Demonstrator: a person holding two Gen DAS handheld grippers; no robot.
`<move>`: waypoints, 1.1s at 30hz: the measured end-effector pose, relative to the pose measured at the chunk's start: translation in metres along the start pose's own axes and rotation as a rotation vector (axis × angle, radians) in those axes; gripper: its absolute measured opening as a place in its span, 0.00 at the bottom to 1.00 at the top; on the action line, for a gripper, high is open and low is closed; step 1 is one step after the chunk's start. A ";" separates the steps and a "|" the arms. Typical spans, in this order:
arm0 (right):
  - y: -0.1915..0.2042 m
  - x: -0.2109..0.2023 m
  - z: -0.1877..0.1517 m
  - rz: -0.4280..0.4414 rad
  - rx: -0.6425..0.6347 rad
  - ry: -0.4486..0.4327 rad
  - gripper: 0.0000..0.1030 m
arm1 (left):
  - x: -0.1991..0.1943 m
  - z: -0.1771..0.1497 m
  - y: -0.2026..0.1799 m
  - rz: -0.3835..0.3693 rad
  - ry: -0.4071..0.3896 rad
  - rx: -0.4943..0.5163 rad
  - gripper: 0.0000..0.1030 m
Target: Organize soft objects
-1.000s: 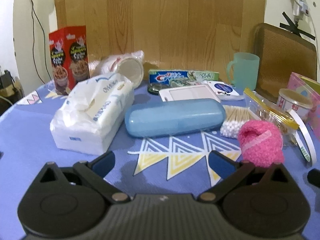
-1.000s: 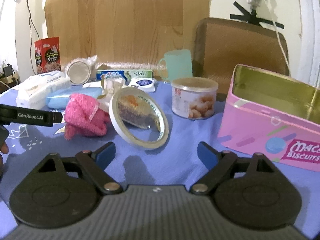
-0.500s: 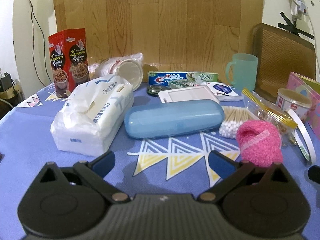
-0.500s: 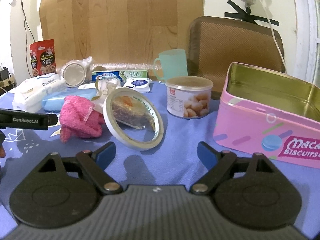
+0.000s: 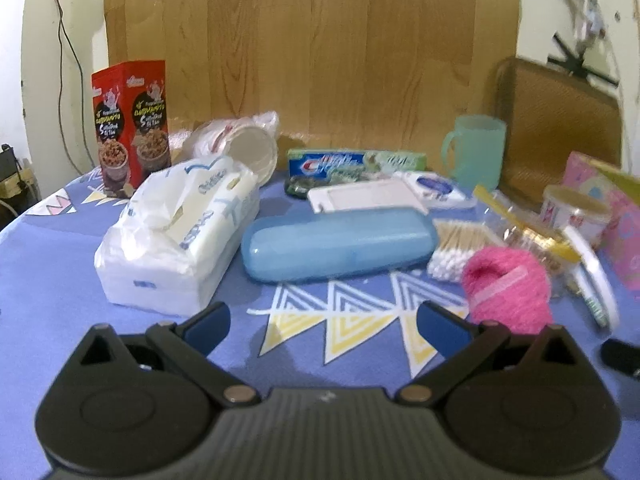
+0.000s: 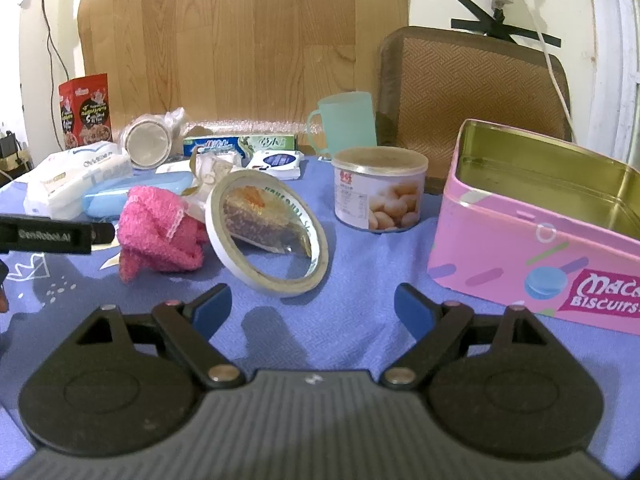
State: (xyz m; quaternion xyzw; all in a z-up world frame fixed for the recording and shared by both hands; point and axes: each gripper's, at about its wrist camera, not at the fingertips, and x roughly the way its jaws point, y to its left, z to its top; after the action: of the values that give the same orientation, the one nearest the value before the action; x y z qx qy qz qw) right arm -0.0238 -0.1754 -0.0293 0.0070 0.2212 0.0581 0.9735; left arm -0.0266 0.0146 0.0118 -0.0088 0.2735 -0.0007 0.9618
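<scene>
Pink fluffy cloth [image 6: 160,236] bunched up on the blue counter [image 6: 352,300], touching a tilted roll of tape [image 6: 268,232], with cotton swabs [image 5: 460,244] and a blue case [image 5: 340,244] just behind. Soft tissue pack [image 5: 180,236] left of the case; open pink biscuit tin [image 6: 536,236] far right. Left gripper [image 5: 322,320] and right gripper [image 6: 312,308] above bare cloth, fingers wide apart, holding nothing.
</scene>
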 end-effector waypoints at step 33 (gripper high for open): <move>-0.098 -0.092 -0.041 0.053 0.294 -0.020 0.79 | 0.002 0.007 -0.135 -0.634 0.276 0.118 0.81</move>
State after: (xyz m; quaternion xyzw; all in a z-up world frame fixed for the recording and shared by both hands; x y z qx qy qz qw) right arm -0.1128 -0.2838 -0.0305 0.1561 0.2174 0.0508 0.9622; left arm -0.0206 -0.1203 0.0195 -0.0377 0.3843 -0.3162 0.8666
